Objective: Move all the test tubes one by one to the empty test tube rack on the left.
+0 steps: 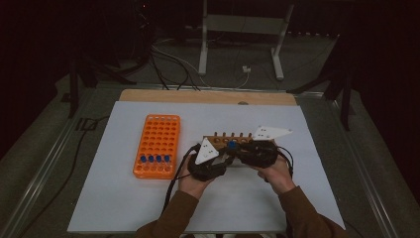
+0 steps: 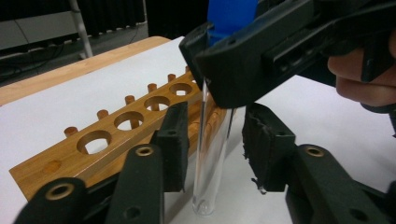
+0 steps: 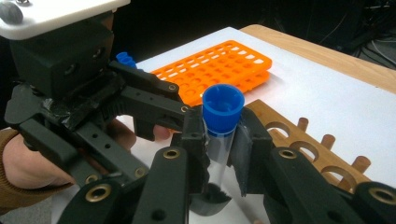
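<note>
Tube [image 3: 219, 140] with blue cap [image 3: 223, 108], clamped in right gripper [image 3: 219, 154]; left gripper [image 2: 215, 147] pads just clear, base hidden.

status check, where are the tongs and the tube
Right tongs shut on capped tube. Left tongs straddle its lower glass, pads not pressing. Tube hangs beside wooden rack, not in a hole. Nothing in the way.

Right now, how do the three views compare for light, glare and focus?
High view: dim and soft, room behind nearly black, white table sheet greyish, orange rack readable. Left gripper view: brighter, clear tube and wooden rack fairly sharp, nearest jaws soft, sheet near glare. Right gripper view: blue cap crisp, background dark.
</note>
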Motion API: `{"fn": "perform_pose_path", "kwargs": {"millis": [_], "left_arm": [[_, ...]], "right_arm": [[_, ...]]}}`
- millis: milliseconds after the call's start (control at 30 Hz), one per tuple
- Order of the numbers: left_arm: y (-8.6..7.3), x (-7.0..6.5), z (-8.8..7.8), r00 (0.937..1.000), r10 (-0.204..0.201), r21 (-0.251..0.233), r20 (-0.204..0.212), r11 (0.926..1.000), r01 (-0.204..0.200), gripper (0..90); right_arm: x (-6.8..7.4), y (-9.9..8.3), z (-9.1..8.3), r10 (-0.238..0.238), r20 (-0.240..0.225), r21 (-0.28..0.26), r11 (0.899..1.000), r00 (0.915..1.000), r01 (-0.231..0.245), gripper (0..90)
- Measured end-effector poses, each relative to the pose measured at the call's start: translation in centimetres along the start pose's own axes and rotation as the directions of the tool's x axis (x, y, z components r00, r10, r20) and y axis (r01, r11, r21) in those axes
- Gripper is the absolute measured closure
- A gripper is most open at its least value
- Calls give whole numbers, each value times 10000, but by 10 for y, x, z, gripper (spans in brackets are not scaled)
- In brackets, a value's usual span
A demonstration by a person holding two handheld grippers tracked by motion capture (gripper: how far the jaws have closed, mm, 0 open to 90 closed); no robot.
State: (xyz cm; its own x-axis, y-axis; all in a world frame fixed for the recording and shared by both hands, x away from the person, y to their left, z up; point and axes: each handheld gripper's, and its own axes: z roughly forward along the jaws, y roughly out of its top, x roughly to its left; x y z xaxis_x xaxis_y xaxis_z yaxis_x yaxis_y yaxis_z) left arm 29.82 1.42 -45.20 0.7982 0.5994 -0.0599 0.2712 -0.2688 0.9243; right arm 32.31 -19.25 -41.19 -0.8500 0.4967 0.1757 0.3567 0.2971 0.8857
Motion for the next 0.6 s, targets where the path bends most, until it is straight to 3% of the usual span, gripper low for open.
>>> {"fn": "perform_pose_path", "kwargs": {"millis": [200,300,433,600], "left_arm": [[-1,0,-1,9999,167,42,31,9999,-167,761],[-1,0,-2,9997,242,21,70,9997,-242,778],[-2,2,-3,9995,311,128,-14,9994,-310,780],[-5,7,-8,9995,5,189,-315,9998,1,780]], "right_arm": [[2,-1,2,-42,-120,87,10000,9999,43,767],[2,-1,1,-47,-160,61,10000,9999,48,761],[-1,0,-3,171,-126,-289,9994,9998,-175,619],[-5,-1,-11,244,245,-454,9987,9994,-232,380]]}}
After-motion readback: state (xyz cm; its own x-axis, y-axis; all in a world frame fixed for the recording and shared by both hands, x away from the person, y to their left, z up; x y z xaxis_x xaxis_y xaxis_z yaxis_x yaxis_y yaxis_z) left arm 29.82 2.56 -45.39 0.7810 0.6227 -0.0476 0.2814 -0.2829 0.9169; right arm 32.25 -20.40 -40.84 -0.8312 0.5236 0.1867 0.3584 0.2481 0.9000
